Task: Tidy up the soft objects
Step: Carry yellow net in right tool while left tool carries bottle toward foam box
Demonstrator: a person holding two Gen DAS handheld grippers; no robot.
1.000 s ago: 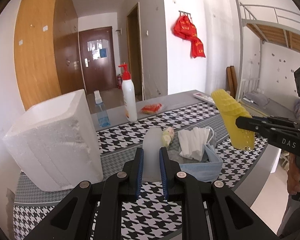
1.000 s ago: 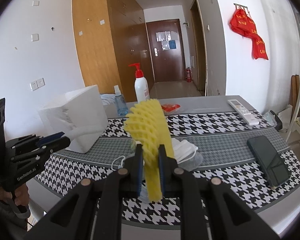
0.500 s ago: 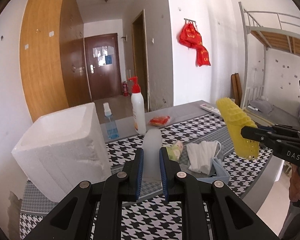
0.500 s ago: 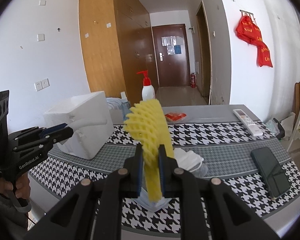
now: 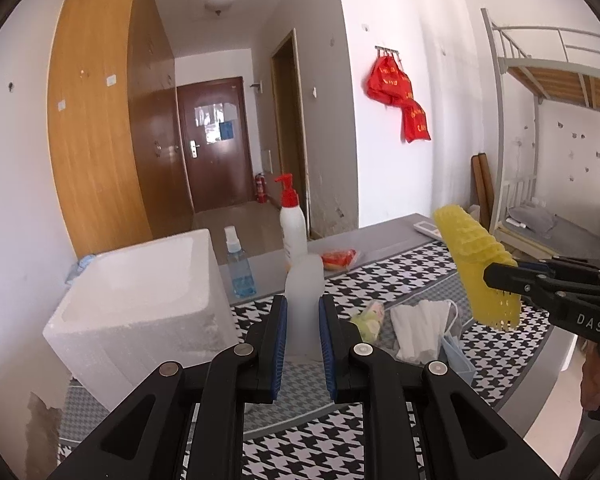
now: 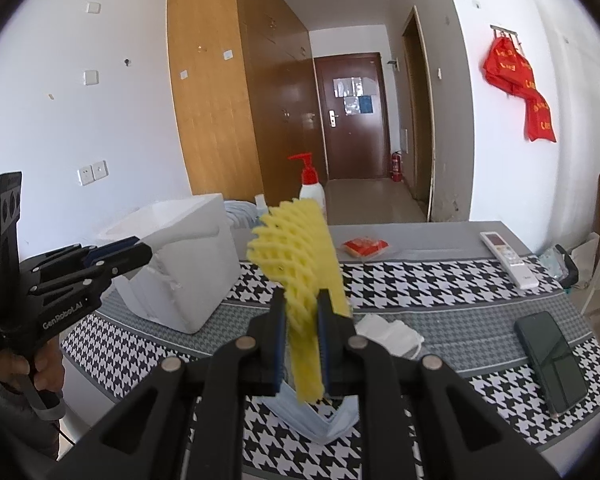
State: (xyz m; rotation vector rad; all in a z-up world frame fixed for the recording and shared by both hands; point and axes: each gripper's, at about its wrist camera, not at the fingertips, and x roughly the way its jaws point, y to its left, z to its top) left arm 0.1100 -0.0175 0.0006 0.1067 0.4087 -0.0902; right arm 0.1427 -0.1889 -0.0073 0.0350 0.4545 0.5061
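My left gripper (image 5: 303, 322) is shut on a white foam sheet (image 5: 304, 300) and holds it up in the air, right of the white styrofoam box (image 5: 140, 300). My right gripper (image 6: 302, 330) is shut on a yellow foam net (image 6: 300, 264) held above the table; the net also shows in the left wrist view (image 5: 476, 268). White masks (image 5: 420, 328), a blue mask (image 6: 312, 416) and a small floral packet (image 5: 370, 318) lie on the houndstooth cloth (image 6: 440, 280) below.
A red-pump lotion bottle (image 5: 293, 228), a blue spray bottle (image 5: 238, 268) and a red packet (image 6: 365, 246) stand behind. A remote (image 6: 508, 258) and a dark phone (image 6: 550, 360) lie at the right. A bunk bed (image 5: 540, 216) is beyond the table's right edge.
Both grippers have risen, each with its foam piece; the table and the styrofoam box now sit lower in both views. The grips have not changed.
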